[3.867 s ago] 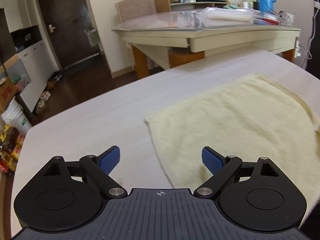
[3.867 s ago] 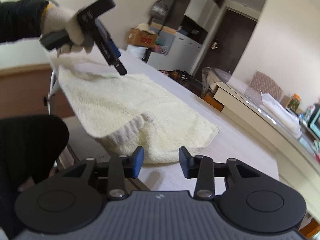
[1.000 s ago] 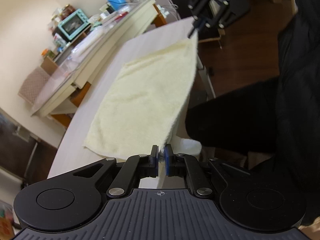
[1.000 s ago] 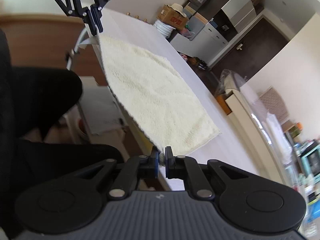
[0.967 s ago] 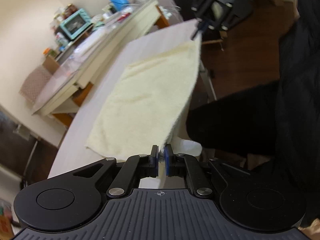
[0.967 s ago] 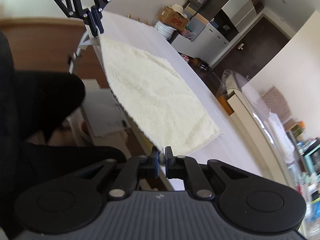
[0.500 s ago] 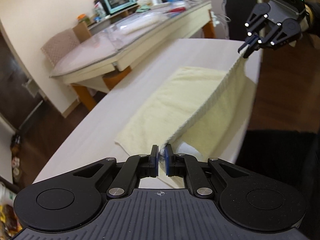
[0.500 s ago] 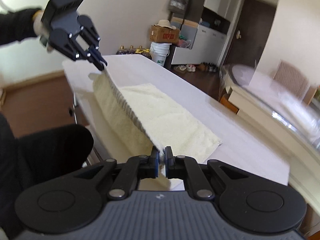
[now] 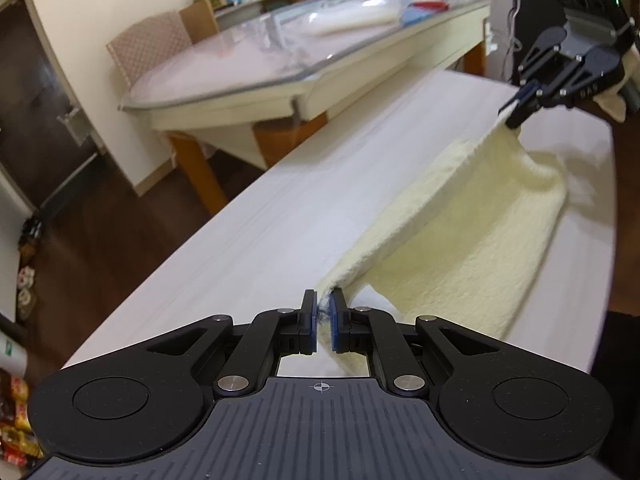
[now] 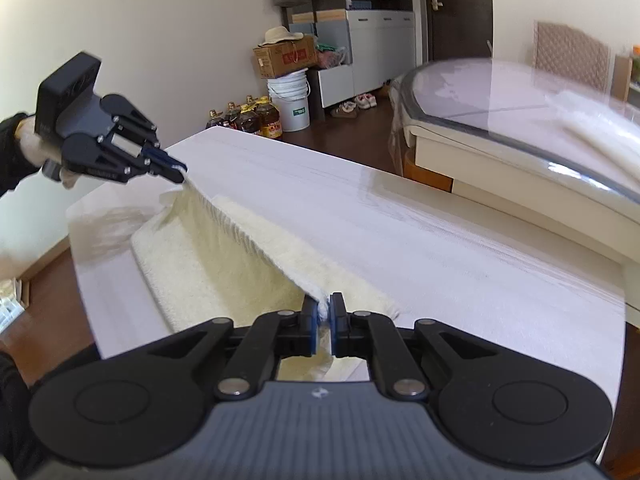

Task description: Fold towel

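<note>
A pale yellow towel (image 9: 472, 240) lies partly on the white table (image 9: 280, 216), its near edge lifted and stretched taut between both grippers. My left gripper (image 9: 323, 312) is shut on one corner of that edge. My right gripper (image 10: 323, 312) is shut on the other corner, and it shows in the left wrist view at the upper right (image 9: 516, 114). In the right wrist view the towel (image 10: 224, 264) hangs down from the raised edge, and the left gripper (image 10: 178, 170) holds its far corner above the table (image 10: 400, 232).
A glass-topped dining table (image 9: 304, 64) with clutter stands beyond the white table, a padded chair (image 9: 148, 48) behind it. Buckets, oil bottles (image 10: 248, 118) and a cardboard box (image 10: 286, 56) sit on the dark floor by white cabinets. A person's dark sleeve (image 10: 12, 152) is at the left.
Both grippers have carried the held towel edge up and over the table, away from the person's side, and rolled level. The towel now drapes from a raised, taut edge.
</note>
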### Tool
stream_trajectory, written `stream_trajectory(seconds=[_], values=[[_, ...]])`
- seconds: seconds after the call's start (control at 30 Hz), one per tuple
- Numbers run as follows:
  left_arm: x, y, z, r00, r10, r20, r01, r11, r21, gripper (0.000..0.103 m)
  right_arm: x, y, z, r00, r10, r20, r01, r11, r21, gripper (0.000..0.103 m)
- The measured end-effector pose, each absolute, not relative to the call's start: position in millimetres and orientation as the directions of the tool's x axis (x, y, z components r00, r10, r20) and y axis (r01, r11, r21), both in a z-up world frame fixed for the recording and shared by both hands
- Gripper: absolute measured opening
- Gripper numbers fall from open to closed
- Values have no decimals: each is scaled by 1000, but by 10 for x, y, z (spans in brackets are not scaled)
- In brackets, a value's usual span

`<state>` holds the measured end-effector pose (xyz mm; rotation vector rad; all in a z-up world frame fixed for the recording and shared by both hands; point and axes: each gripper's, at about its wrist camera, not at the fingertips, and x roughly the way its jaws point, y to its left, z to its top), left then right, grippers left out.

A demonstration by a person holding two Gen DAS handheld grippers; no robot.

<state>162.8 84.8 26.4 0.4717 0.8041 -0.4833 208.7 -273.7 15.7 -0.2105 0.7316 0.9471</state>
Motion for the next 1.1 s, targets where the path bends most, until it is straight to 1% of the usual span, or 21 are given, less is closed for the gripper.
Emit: stream_trajectory(seconds=[0.2,0.37,0.53,0.6,0.63,0.7,0.8,0.83,0.9,0.93,1.03,1.1], values=[[1766,911,85,575,-217,-789,555,812,181,7,2378,-2653,-21,339,640,-690,-773,608,184,7],[1799,928,-47,567,-197,-800,542,820,182,7,2445,-2604,-155,346,608,-715,-750,637,178,8],[1811,952,-69,589,-185,-787,527,826,200,16,2404,-2628,-177,388,588,-710,-729,667,155,9],[1826,964,-75,599,-176,-781,515,832,207,24,2407,-2623,-171,403,582,-706,-723,675,144,13],[1828,976,-72,602,-175,-779,509,836,206,24,2380,-2629,-164,420,573,-704,-717,685,130,15],[1840,991,-73,607,-174,-776,503,840,205,27,2323,-2639,-148,451,551,-702,-704,703,101,28],[1839,1014,-78,615,-162,-771,492,844,215,33,2281,-2669,-137,490,525,-696,-678,732,75,29],[1835,1033,-72,617,-166,-769,489,847,210,34,2260,-2702,-121,507,518,-689,-662,746,74,29],[1831,1082,-39,622,-176,-763,478,857,192,39,2197,-2781,-63,529,533,-660,-642,760,100,32],[1829,1105,-19,625,-181,-759,472,862,183,40,2160,-2801,-32,540,537,-648,-634,766,107,32],[1821,1160,46,639,-182,-747,460,869,182,45,1964,-2769,75,576,544,-610,-636,767,83,32],[1832,1176,65,640,-181,-746,459,869,183,48,1803,-2697,126,587,553,-591,-645,761,71,41]])
